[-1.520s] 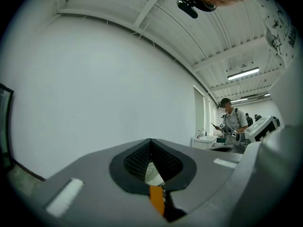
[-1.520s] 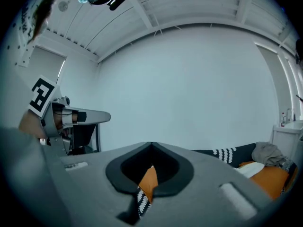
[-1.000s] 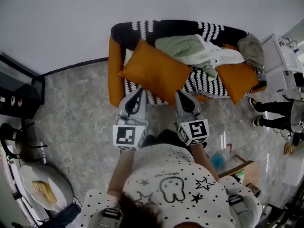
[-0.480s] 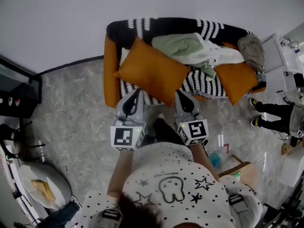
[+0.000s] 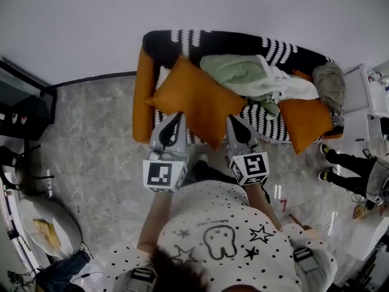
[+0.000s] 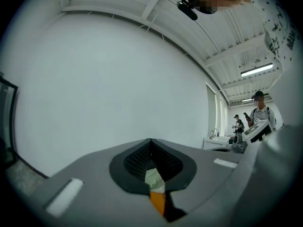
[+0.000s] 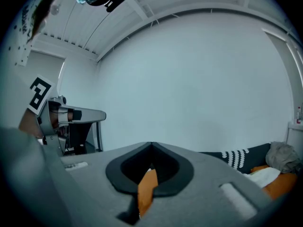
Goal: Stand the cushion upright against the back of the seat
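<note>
Cushion [image 5: 197, 99] (orange) tilted over striped sofa [image 5: 243, 41], left claw [image 5: 178, 117] and right claw [image 5: 231, 119] clamped on its near edge

The orange cushion [image 5: 197, 99] now fills slightly more of the frame's centre, and its lower corner reaches further down than before. The sofa [image 5: 141, 102] tilts in my view, its right end lower. The bystander's legs [image 5: 340, 161] at the right edge sit lower.
</note>
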Available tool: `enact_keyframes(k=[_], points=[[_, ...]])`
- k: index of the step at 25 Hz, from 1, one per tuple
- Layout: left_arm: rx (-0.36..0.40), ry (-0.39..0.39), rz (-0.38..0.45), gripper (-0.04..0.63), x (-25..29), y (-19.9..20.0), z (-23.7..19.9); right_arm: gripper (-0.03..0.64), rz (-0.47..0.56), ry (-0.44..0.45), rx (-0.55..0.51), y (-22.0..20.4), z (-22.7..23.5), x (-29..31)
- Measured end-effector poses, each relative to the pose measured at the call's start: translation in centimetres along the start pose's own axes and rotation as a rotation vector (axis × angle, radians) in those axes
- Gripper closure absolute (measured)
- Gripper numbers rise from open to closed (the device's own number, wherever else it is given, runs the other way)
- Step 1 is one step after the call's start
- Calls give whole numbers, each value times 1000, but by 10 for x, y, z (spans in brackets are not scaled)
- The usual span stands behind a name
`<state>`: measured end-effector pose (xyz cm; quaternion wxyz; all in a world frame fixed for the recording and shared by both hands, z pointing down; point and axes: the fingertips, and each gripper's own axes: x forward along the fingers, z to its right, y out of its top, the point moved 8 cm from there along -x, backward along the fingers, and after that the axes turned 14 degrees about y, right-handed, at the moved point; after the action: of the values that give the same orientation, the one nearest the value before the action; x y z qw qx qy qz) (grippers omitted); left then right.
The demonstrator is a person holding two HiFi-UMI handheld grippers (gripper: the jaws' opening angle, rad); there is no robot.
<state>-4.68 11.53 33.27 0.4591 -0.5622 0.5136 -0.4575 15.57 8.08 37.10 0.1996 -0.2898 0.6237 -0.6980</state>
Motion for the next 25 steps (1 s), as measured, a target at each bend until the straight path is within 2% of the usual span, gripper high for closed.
enact_keyframes(k=[6, 16, 25], points=[[-10, 28, -20, 597, 19, -2, -3, 621, -7, 25, -10, 2, 14, 12], [-7, -18, -14, 597, 59, -2, 21, 621, -4, 6, 6, 4, 50, 16], [-6, 21, -18, 597, 67, -7, 23, 621, -3, 18, 15, -1, 68, 13]])
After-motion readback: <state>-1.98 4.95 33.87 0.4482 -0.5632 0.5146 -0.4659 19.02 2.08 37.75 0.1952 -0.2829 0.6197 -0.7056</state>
